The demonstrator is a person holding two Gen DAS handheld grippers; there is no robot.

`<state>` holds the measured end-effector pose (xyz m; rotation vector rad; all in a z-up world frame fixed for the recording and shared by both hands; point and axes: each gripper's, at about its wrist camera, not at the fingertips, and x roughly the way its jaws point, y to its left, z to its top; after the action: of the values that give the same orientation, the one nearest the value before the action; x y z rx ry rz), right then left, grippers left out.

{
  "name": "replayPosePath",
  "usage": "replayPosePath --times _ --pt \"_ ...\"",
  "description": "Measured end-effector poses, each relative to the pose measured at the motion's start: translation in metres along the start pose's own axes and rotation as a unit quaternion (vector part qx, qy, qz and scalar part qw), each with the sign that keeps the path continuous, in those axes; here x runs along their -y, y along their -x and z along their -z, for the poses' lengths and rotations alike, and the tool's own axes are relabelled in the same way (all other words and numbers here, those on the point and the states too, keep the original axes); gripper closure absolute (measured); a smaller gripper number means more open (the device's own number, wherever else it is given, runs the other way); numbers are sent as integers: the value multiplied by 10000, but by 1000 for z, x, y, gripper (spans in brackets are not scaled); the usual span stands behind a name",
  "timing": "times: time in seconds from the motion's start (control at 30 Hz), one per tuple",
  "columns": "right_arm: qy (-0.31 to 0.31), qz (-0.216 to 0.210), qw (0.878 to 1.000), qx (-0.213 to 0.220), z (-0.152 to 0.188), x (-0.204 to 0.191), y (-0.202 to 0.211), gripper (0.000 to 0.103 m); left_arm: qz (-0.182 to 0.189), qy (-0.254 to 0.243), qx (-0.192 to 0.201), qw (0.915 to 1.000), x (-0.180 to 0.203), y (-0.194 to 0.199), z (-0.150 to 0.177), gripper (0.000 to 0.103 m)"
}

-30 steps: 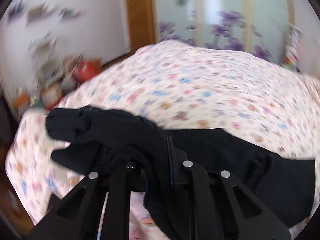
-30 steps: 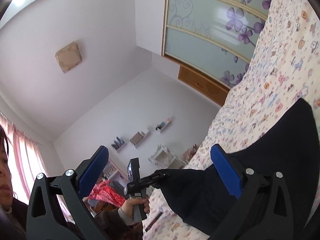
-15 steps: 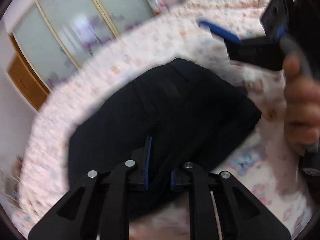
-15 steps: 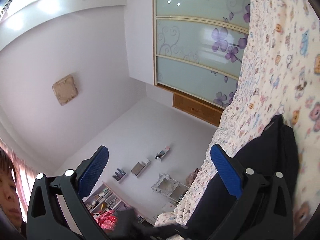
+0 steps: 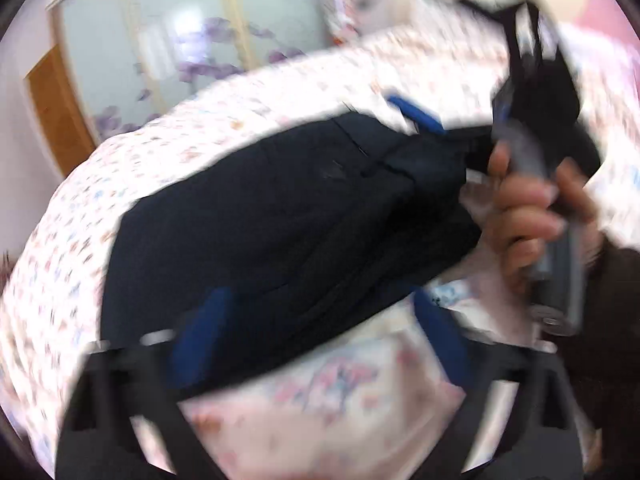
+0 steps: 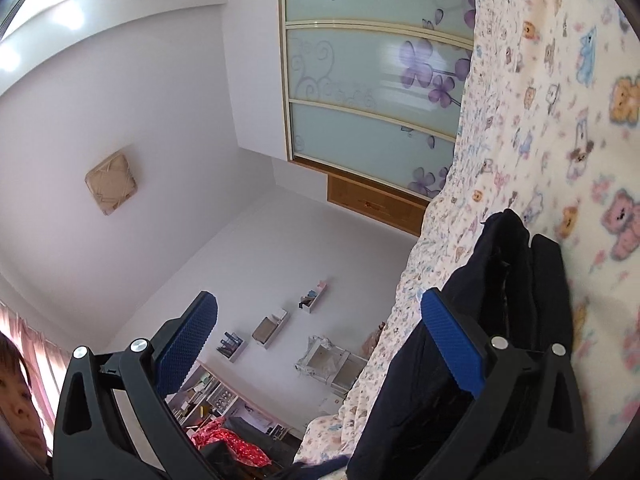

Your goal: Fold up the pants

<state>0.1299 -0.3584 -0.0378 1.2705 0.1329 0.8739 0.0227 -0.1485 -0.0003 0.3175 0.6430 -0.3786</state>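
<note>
My left gripper [image 5: 320,328] is spread wide, its two blue pads apart with nothing between them, hovering just above the near edge of the one pair of dark pants [image 5: 288,224]. The pants lie folded in a thick stack on the bed [image 5: 80,216], on its patterned sheet. My right gripper [image 6: 316,340] is also spread open and holds nothing; the pants [image 6: 516,280] sit just beside its right finger. In the left wrist view, my right hand [image 5: 532,216] holds that gripper's handle at the far end of the pants. The view is blurred.
</note>
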Motion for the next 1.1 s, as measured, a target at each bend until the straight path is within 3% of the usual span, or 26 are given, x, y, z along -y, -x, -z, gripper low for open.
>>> replayPosePath --times 0.13,0.2,0.27,0.33,0.47,0.53,0.57,0.6,0.63,0.67,0.77,1.0,1.1 --pt "288 410 9984 -259 7 -17 -10 1 -616 478 124 9969 -39 35 23 2" --pt "518 283 9974 -409 17 -41 -12 1 -803 671 78 9945 -56 44 30 2" --pt "1047 281 9915 -720 32 -78 -19 1 -928 946 104 9911 -76 49 29 2" --pt "1430 584 9818 -1109 44 -102 -29 1 -917 1220 133 9882 -88 46 19 2" --pt "1575 1320 9628 -1755 60 -112 -43 1 -702 1860 174 9799 -110 32 -3 2" --pt "1393 2019 9501 -1930 62 -97 -45 1 -748 2001 150 9768 -114 22 -8 2" --pt "1129 2620 9355 -2085 63 -80 -45 1 -823 2040 94 9755 -114 16 -10 2" --pt "879 2958 9253 -2206 65 -64 -43 1 -845 2056 20 9750 -114 11 -11 2" --pt "477 2958 9270 -2258 68 -44 -34 1 -840 2091 -95 9742 -114 4 -11 2" --pt "248 2704 9396 -2083 70 -35 -21 1 -820 2142 -209 9731 -113 -2 -11 2" --pt "42 2421 9525 -1849 69 -29 -4 6 -773 2190 -310 9722 -113 -9 -7 2" --pt "196 2613 9452 -1946 70 -41 -10 4 -1053 1796 113 9780 -108 -6 -14 2" --pt "42 2515 9493 -1886 67 -37 -10 4 -1277 1408 -509 9804 -107 -37 -7 2"
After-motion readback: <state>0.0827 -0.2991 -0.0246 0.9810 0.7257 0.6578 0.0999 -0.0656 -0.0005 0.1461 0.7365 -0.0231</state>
